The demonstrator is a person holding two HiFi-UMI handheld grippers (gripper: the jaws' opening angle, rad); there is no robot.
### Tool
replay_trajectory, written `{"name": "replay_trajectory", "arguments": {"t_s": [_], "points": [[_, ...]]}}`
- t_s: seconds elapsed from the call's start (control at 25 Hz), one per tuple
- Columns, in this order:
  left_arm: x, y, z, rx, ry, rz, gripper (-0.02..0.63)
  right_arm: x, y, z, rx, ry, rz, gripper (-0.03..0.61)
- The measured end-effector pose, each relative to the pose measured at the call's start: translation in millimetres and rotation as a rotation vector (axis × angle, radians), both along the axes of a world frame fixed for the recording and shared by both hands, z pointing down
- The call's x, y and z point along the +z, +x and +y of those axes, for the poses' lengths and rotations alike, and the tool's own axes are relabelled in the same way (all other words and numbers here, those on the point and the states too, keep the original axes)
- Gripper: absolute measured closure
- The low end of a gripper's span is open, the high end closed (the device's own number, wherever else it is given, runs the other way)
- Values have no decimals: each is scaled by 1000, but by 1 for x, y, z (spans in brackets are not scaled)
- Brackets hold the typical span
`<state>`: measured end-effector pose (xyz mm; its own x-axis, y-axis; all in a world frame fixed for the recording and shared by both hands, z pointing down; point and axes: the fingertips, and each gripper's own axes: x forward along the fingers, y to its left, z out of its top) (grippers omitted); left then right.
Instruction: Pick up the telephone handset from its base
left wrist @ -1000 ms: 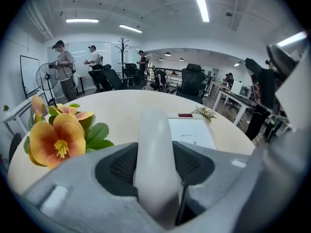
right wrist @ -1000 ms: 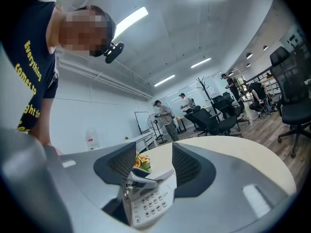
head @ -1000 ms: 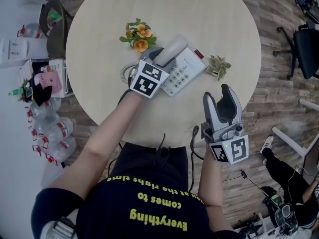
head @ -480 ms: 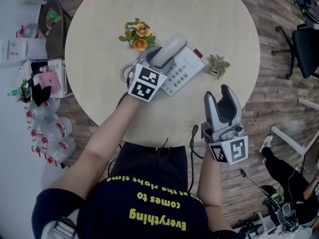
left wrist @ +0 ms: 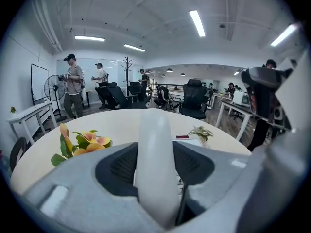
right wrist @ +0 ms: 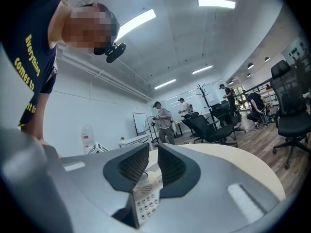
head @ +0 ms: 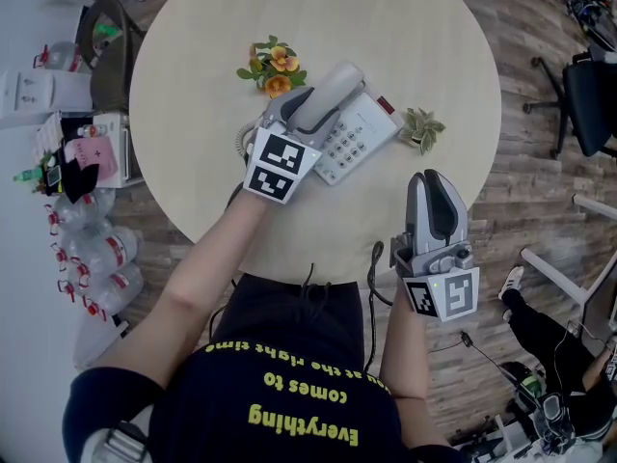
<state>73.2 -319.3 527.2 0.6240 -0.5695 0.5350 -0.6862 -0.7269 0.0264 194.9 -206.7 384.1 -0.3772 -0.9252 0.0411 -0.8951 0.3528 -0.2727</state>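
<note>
The pale grey handset (head: 329,96) is tilted up over the white telephone base (head: 359,135) on the round table (head: 183,114). My left gripper (head: 291,112) is shut on it near its lower end. In the left gripper view the handset (left wrist: 154,149) fills the gap between both jaws of the left gripper (left wrist: 154,169). My right gripper (head: 436,196) hovers at the table's near edge, right of the phone. Its jaws are closing, with only a thin slit and nothing between them. Past the right gripper (right wrist: 153,160), the keypad of the base (right wrist: 146,200) shows.
Orange flowers (head: 271,68) stand just behind the phone, and a small green plant (head: 422,127) is at its right. The coiled cord (head: 242,141) lies left of the base. Water bottles (head: 92,249) and boxes crowd the floor at left; an office chair (head: 593,95) is at right.
The left gripper has risen a little with the handset, tilting it up off the base. The right gripper's jaws, wide apart before, have swung nearly together.
</note>
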Motion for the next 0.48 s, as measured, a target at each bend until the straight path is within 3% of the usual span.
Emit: {"name": "replay_trajectory", "arguments": {"t_s": [0.48], "points": [[-66, -13, 11, -48, 127, 116, 394, -27, -11, 7, -21, 66, 32, 552]]}}
